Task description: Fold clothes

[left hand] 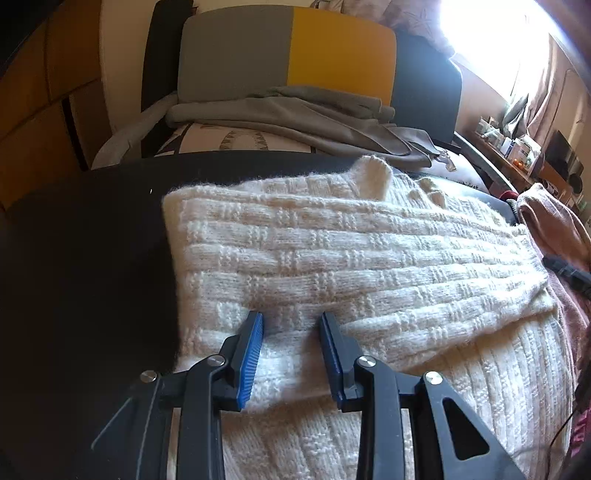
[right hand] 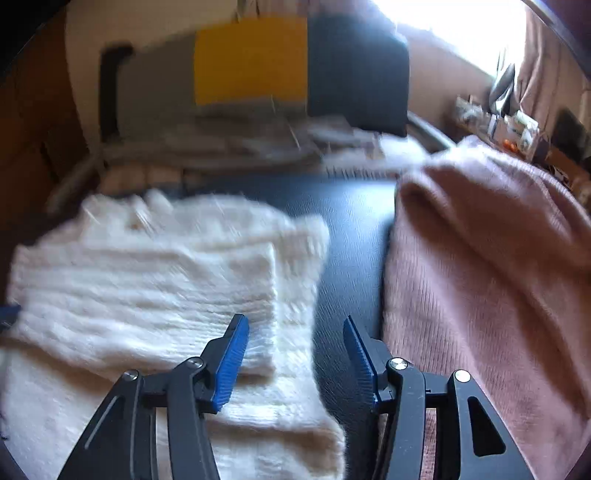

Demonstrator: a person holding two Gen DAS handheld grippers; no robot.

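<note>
Ahead of my tools I'm seeing a dark tabletop (left hand: pixel 92 229), and beyond it a grey, yellow and dark panel (left hand: pixel 288 51) is standing upright. Up to the right, a window (left hand: pixel 491 33) is blazing white beside pinkish curtains (left hand: pixel 546 88), above a cluttered shelf (left hand: pixel 517 147).

- Daylight floods in from a window (left hand: pixel 491 33) at upper right, blown out to pure white in both views.
- Left wrist view sharp; dark table (left hand: pixel 85 258) sinks into deep shadow.
- Right wrist view smeared with motion blur.
- Fisheye bending, dark vignette at corners.
</note>
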